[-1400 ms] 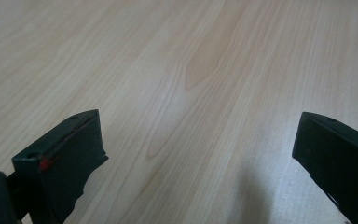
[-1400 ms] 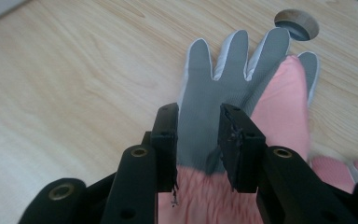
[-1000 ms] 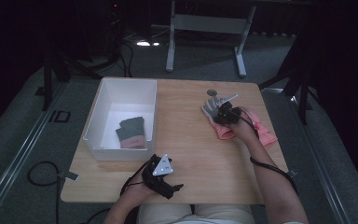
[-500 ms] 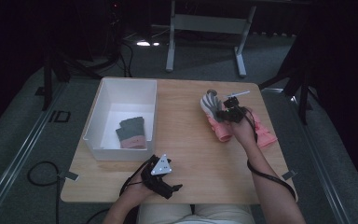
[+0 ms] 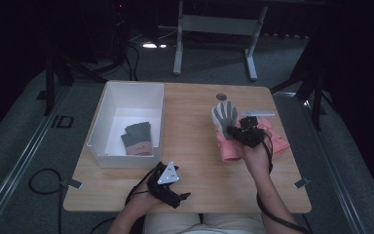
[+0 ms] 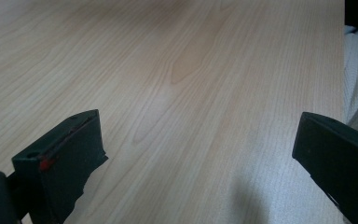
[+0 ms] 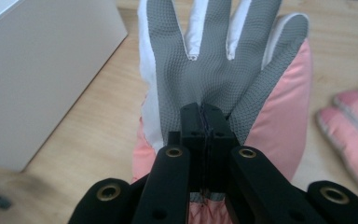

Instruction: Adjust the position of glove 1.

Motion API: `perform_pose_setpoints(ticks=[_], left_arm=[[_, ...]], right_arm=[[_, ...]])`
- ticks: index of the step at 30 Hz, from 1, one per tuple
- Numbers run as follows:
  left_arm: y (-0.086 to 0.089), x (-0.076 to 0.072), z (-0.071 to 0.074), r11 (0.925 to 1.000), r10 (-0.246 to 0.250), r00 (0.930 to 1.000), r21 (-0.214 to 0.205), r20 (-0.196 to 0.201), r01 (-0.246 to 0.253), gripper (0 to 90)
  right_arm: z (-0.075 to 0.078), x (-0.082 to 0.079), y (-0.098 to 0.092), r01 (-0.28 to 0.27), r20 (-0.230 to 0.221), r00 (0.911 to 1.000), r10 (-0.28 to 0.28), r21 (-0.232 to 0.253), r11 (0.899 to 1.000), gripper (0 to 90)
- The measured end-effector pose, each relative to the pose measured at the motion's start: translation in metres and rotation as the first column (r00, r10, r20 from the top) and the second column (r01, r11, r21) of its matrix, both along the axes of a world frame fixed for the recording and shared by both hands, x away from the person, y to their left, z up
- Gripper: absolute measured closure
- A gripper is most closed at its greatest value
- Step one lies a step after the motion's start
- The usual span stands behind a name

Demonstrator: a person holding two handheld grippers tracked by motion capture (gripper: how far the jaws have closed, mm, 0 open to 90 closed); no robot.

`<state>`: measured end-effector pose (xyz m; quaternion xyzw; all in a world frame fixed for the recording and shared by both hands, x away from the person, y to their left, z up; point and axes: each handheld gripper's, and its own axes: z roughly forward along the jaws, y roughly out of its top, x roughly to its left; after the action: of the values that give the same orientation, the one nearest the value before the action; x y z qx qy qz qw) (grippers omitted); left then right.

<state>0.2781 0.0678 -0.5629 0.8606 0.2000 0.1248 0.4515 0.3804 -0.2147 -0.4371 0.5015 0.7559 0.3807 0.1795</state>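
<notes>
grey-palmed glove [image 7: 214,60] now lifted at frame centre-right, clenched in the right hand-held gripper [image 5: 246,132] above a pink glove [image 5: 231,148]; likely bound for the white bin [image 5: 108,114]. left hand-held gripper [image 6: 200,154] rests released on the counter [image 5: 190,117].

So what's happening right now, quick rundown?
Right gripper shut on grey glove atop pink glove. Left gripper open, idle. White bin nearby.
</notes>
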Motion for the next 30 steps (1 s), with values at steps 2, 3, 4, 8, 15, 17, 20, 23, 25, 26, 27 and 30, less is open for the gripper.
perform_pose_setpoints(ticks=[2,3,4,8,15,17,20,23,25,26,27,30], left_arm=[[0.000,0.000,0.000,1.0000,0.000,1.0000,-0.004,-0.001,0.000,1.5],[0.000,0.000,-0.001,1.0000,-0.001,1.0000,0.002,0.001,0.001,1.5],[0.000,0.000,-0.001,1.0000,-0.001,1.0000,0.002,0.001,0.001,1.5],[-0.001,-0.001,-0.002,0.9998,-0.001,1.0000,0.018,0.007,0.001,1.5],[-0.001,-0.001,-0.003,0.9994,0.008,0.9997,0.032,0.021,-0.009,1.5],[-0.001,-0.001,-0.003,0.9995,0.008,0.9998,0.030,0.017,-0.009,1.5],[-0.001,-0.002,-0.003,0.9996,0.008,0.9999,0.028,0.014,-0.009,1.5],[-0.001,-0.002,-0.004,0.9993,0.010,0.9999,0.035,0.012,-0.010,1.5],[-0.001,-0.002,-0.005,0.9992,0.006,0.9999,0.040,0.011,-0.006,1.5],[-0.001,-0.002,-0.005,0.9991,0.006,0.9999,0.042,0.013,-0.006,1.5],[-0.002,-0.002,-0.005,0.9991,0.004,0.9999,0.043,0.013,-0.004,1.5],[-0.002,-0.002,-0.005,0.9990,0.001,0.9999,0.045,0.010,-0.001,1.5]], right_arm=[[-0.006,-0.010,0.000,0.030,-0.006,0.9996,-0.029,0.028,0.999,89.0],[-0.014,-0.017,0.001,0.045,-0.018,0.9988,-0.044,0.040,0.998,89.0],[-0.014,-0.017,0.001,0.045,-0.018,0.9988,-0.044,0.040,0.998,89.0],[-0.048,-0.016,0.007,0.067,-0.094,0.9936,-0.063,0.038,0.997,88.9],[-0.079,-0.007,0.020,0.064,-0.160,0.9853,-0.061,0.015,0.998,88.7],[-0.087,-0.003,0.030,0.048,-0.166,0.9848,-0.051,-0.023,0.999,88.3],[-0.090,0.000,0.035,0.039,-0.163,0.9857,-0.045,-0.040,0.998,87.9],[-0.095,0.003,0.038,0.038,-0.164,0.9853,-0.046,-0.050,0.998,86.6],[-0.097,0.003,0.039,0.044,-0.165,0.9850,-0.052,-0.049,0.998,85.3],[-0.097,0.003,0.039,0.045,-0.163,0.9852,-0.053,-0.050,0.998,84.8],[-0.097,0.003,0.039,0.046,-0.162,0.9853,-0.054,-0.050,0.998,84.4],[-0.094,0.002,0.037,0.050,-0.162,0.9853,-0.054,-0.034,0.998,81.8]])
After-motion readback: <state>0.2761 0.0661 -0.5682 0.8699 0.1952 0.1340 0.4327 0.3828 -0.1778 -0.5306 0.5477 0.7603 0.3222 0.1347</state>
